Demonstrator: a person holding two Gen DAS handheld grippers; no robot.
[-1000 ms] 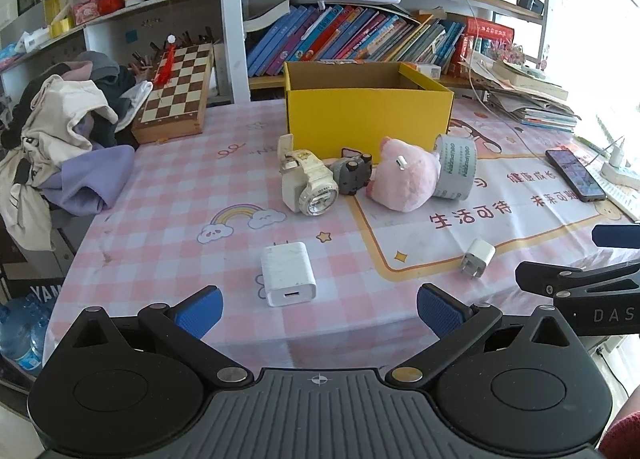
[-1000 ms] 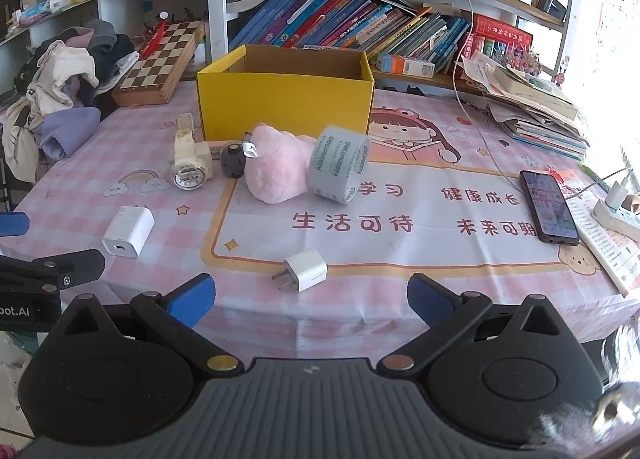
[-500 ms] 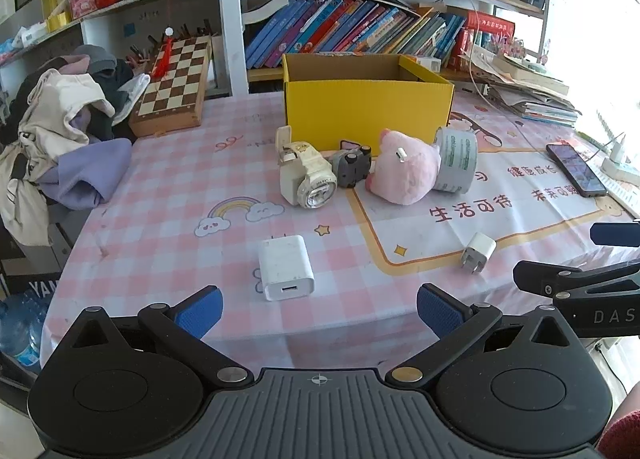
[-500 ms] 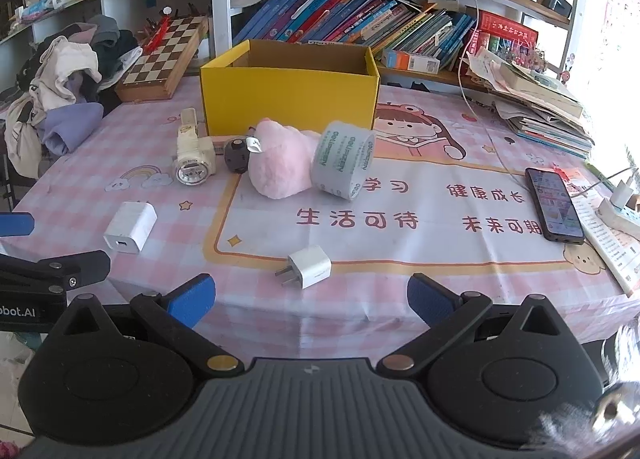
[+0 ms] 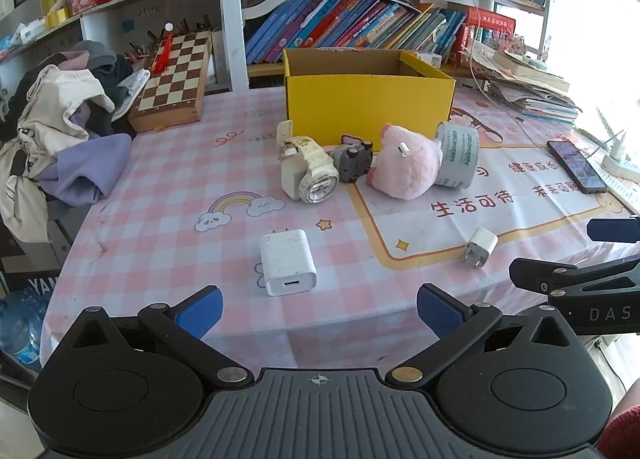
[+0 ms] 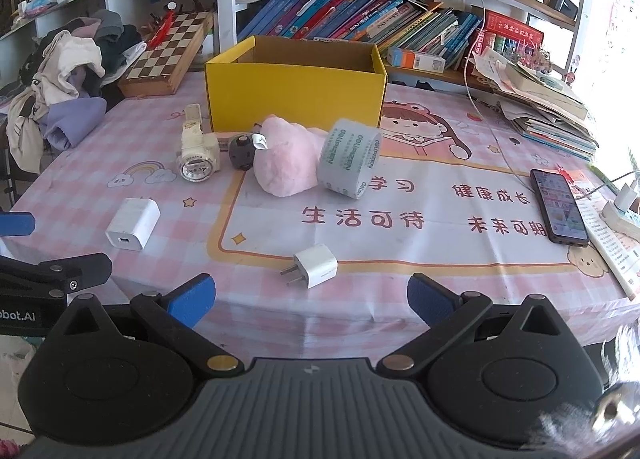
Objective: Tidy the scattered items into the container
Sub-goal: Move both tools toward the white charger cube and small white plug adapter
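An open yellow box (image 5: 368, 107) (image 6: 296, 99) stands at the back of the table. In front of it lie a cream watch (image 5: 308, 173) (image 6: 198, 157), a small grey toy (image 5: 354, 159) (image 6: 242, 149), a pink plush (image 5: 404, 167) (image 6: 286, 163) and a tape roll (image 5: 456, 155) (image 6: 348, 163). A large white charger (image 5: 287, 262) (image 6: 133, 223) lies just beyond my open left gripper (image 5: 318, 309). A small white plug (image 5: 480, 247) (image 6: 314, 271) lies just ahead of my open right gripper (image 6: 310, 299). Both grippers hold nothing.
A black phone (image 6: 558, 207) and a power strip (image 6: 622, 211) lie at the right edge. Stacked books (image 6: 548, 111) sit at the back right, a chessboard (image 5: 174, 79) and a heap of clothes (image 5: 60, 127) at the left. Bookshelves (image 5: 360, 31) rise behind the box.
Both grippers have moved slightly forward toward the table; the chargers look a little nearer. No item has moved.
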